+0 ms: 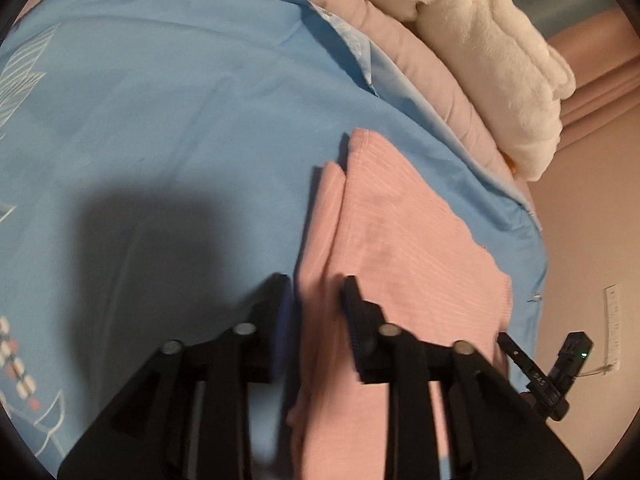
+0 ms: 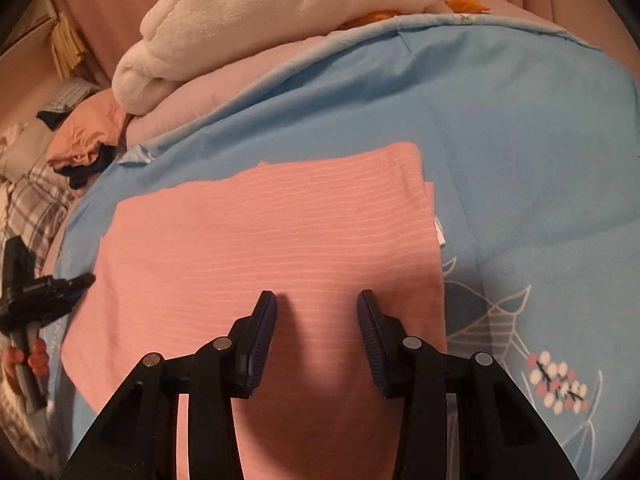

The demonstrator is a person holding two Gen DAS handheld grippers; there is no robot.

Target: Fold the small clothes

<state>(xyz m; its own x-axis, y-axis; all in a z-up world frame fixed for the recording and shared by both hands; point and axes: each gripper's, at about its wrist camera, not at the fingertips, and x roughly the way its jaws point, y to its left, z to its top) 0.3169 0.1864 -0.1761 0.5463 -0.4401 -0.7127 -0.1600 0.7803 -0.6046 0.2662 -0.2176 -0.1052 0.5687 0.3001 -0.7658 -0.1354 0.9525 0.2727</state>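
A pink ribbed garment (image 2: pixel 272 240) lies folded flat on the blue bedsheet (image 2: pixel 520 140). In the left wrist view it (image 1: pixel 400 240) shows with a folded layer along its left edge. My left gripper (image 1: pixel 318 284) is open, its jaws straddling the garment's near left edge just above it. My right gripper (image 2: pixel 316 300) is open and empty, hovering over the garment's near part. The left gripper also shows at the left edge of the right wrist view (image 2: pixel 76 282), held by a hand beside the garment's left side. The right gripper's tip shows in the left wrist view (image 1: pixel 538 356).
A white plush blanket (image 2: pixel 260 16) lies on a pink pillow (image 1: pixel 420 68) at the far side of the bed. A pile of clothes (image 2: pixel 84 136) and plaid fabric (image 2: pixel 28 208) lie off to the left. The sheet has a flower print (image 2: pixel 560 384).
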